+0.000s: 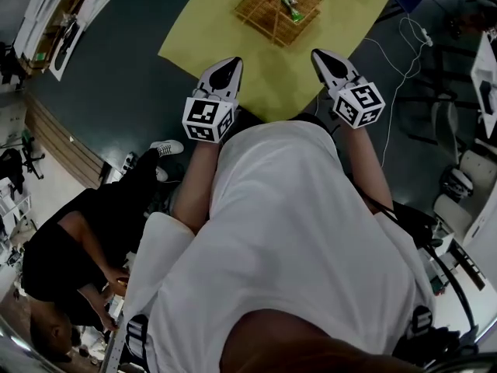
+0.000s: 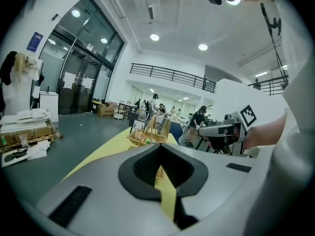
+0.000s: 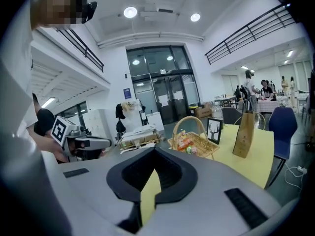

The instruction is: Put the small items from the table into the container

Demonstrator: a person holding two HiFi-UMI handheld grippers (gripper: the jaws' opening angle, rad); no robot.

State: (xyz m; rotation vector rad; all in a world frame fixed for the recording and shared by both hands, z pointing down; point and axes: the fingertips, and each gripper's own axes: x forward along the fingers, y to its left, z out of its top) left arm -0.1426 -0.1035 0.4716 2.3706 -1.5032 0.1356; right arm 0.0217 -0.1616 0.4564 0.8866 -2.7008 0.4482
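The wicker basket (image 1: 278, 6) stands on the yellow surface (image 1: 342, 22), with small packets (image 3: 186, 143) lying inside it, one of them green. A brown paper bag (image 3: 244, 134) and a framed deer picture (image 3: 214, 131) stand just beside the basket. Both tools are held well short of the basket, on the person's side of it. The left hand-held gripper (image 1: 227, 70) is clenched with nothing between its jaws. The right hand-held gripper (image 1: 329, 62) is likewise clenched and empty.
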